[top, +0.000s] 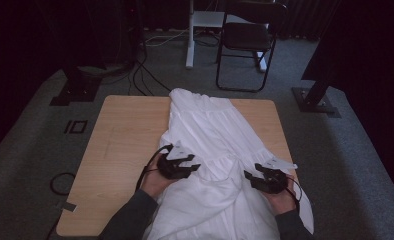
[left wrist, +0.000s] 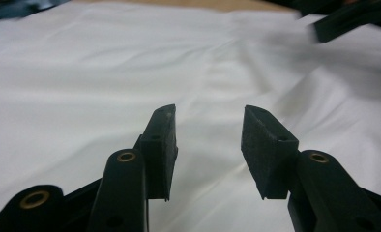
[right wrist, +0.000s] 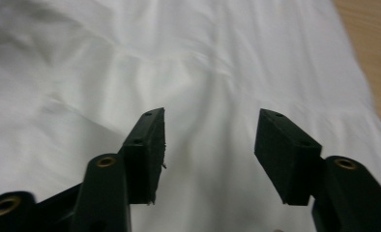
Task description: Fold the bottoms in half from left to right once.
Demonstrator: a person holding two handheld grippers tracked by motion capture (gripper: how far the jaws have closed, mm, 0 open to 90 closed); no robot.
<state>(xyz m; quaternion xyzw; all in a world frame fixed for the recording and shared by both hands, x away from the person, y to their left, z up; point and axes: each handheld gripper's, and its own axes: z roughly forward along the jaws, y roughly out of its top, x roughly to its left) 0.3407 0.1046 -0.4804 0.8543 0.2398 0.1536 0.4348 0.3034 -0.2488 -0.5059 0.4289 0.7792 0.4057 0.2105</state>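
Where cut off below: white dress point(top: 210, 130) hem

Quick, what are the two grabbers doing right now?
Left gripper: open, over the white dress, holding nothing.
Right gripper: open over the dress too, holding nothing.

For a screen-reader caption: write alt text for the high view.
A white garment lies spread lengthwise across a wooden table, hanging over its near edge. A person's left gripper and right gripper sit over it, jaws open. A dark folding chair stands beyond.
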